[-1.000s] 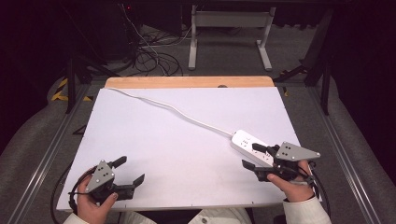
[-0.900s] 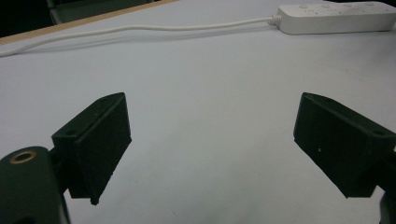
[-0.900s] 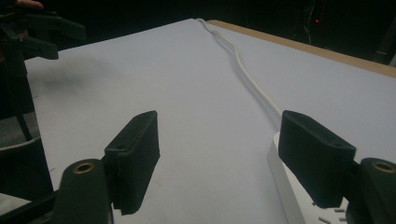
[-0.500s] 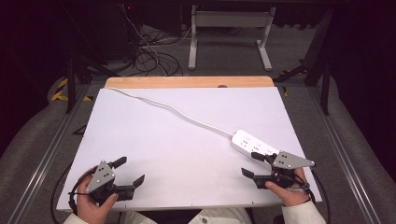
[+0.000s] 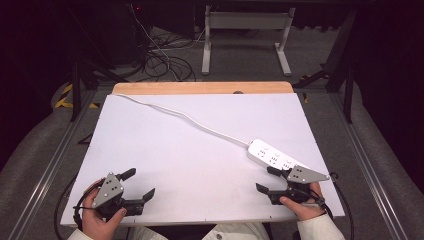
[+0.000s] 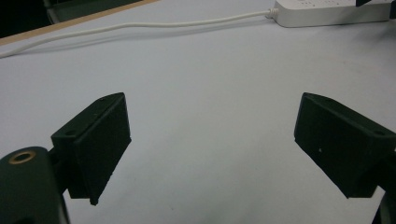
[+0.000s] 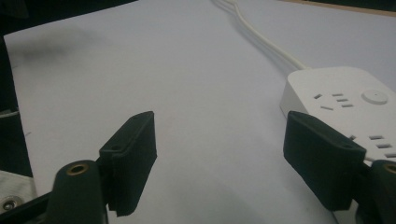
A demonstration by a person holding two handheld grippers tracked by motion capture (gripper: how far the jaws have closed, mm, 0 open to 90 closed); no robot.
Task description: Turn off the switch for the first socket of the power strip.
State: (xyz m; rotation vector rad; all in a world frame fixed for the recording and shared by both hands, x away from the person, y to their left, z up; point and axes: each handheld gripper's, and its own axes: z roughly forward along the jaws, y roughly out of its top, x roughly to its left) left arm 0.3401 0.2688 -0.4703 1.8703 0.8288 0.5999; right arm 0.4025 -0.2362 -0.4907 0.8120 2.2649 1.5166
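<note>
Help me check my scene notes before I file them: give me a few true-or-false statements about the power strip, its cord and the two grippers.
1. The power strip lies on the white board near the right gripper. True.
2. The right gripper's fingers are clamped on the strip. False: they stand open, nothing between them.
3. The cord runs from the strip toward the board's far left corner. True.
4. The left gripper holds the cord. False: it is open, far from the cord.
5. A plug sits in one of the strip's sockets. False: the sockets in sight are free.
</note>
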